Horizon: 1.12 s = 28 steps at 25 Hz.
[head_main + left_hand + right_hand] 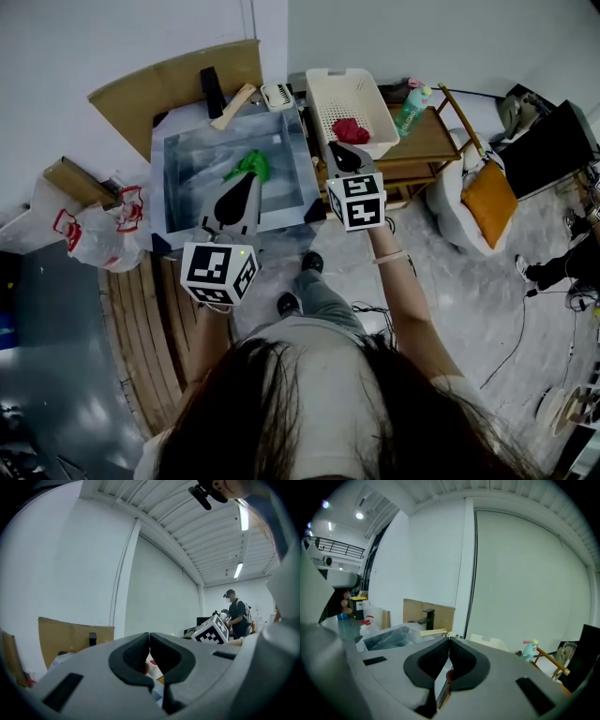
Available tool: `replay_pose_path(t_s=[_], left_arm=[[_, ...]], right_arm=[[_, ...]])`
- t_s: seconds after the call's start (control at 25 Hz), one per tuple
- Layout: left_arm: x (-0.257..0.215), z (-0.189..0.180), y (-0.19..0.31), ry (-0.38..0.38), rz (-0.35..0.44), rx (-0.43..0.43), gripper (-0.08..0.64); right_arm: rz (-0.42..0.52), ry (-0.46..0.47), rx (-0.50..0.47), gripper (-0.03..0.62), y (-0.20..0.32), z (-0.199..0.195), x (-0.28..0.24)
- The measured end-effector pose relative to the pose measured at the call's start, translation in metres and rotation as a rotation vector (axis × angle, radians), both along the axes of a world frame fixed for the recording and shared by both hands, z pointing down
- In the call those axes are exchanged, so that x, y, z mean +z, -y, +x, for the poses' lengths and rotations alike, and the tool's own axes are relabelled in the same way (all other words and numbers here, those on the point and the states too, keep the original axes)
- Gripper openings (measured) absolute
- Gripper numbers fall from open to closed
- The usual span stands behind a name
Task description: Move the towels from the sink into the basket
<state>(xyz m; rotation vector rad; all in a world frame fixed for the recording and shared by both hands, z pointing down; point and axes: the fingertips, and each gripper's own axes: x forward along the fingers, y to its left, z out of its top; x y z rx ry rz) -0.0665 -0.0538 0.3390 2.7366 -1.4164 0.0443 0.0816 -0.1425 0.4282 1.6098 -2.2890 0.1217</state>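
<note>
A green towel point(249, 165) lies in the steel sink point(187, 164). A red towel point(351, 131) lies in the white basket point(352, 89) to the sink's right. My left gripper point(250, 178) hovers over the sink's near side, its tip close to the green towel, with its jaws shut and nothing between them point(149, 634). My right gripper point(337, 150) is near the basket's front rim, also shut and empty point(449, 641). In the right gripper view the sink point(389, 637) is at the left and the basket point(490, 641) just past the jaws.
The basket stands on a wooden table point(427, 141) beside a green bottle point(412, 108). A black faucet point(212, 91) and a wooden brush point(234, 105) are at the sink's back. A plastic bag point(98, 230) lies at the left, an orange-cushioned seat point(487, 197) at the right. A person point(236, 613) stands far off.
</note>
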Motion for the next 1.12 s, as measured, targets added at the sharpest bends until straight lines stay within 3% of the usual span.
replay_pose_path(t_s=[0.48, 1.12], left_arm=[[0.002, -0.037, -0.009, -0.015, -0.009, -0.075, 0.009], [0.012, -0.058, 0.028, -0.003, -0.038, -0.16, 0.009]], right_arm=[[-0.024, 0.051, -0.133, 0.026, -0.012, -0.052, -0.002], [-0.105, 0.01, -0.295, 0.028, 0.022, -0.106, 0.03]])
